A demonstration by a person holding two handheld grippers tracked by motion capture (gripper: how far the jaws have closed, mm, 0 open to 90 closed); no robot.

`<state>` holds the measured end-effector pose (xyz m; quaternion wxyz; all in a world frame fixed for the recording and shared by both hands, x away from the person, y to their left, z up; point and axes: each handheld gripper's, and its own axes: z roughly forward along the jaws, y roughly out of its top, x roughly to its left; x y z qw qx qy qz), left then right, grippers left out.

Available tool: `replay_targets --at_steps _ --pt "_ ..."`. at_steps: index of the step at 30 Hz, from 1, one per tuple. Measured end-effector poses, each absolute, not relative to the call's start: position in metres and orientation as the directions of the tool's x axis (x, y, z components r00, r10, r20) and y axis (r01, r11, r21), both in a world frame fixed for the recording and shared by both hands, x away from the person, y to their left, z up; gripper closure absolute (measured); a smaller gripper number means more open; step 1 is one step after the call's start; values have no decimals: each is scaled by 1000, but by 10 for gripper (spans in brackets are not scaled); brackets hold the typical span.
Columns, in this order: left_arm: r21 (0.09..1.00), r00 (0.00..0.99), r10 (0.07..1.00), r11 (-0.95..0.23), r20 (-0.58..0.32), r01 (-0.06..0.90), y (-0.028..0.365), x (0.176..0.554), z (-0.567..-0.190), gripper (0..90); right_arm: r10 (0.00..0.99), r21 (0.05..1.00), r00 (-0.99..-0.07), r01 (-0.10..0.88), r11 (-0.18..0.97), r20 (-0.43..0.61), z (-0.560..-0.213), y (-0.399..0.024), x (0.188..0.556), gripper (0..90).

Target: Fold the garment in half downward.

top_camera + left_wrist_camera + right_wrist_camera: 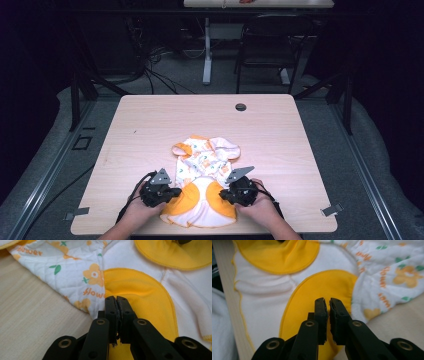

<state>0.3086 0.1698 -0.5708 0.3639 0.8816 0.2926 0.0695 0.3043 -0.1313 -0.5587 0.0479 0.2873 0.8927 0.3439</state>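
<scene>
A small white garment point(205, 172) with orange flower print and yellow patches lies crumpled near the front edge of the wooden table point(150, 125). My left gripper point(177, 191) rests at its left yellow patch point(142, 290), jaws shut, tips point(116, 298) over the patch's edge beside the flower print point(75, 272). My right gripper point(223, 194) sits at the right yellow patch point(324, 285), jaws point(327, 301) shut to a thin slit. No cloth shows between either pair. Hands hold both grippers from the table's front.
A round cable hole point(241, 107) marks the table's far side. Beyond the table stand a dark chair point(270, 45) and a white desk leg point(207, 55) with cables on the floor. The table's front edge point(229, 302) runs close behind the garment's hem.
</scene>
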Motion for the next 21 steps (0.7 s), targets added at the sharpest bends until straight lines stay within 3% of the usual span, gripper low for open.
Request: replay_targets --at_steps 4,15,21 --pt "718 802 587 -508 -115 475 174 318 -566 848 575 683 -811 481 550 108 -553 -136 311 826" --pt "720 770 630 -486 -104 495 175 370 -555 690 643 673 -759 529 518 102 -537 -148 357 752" --pt "737 754 650 -466 -90 490 171 403 -540 604 675 671 -730 552 496 102 -526 -145 391 616"
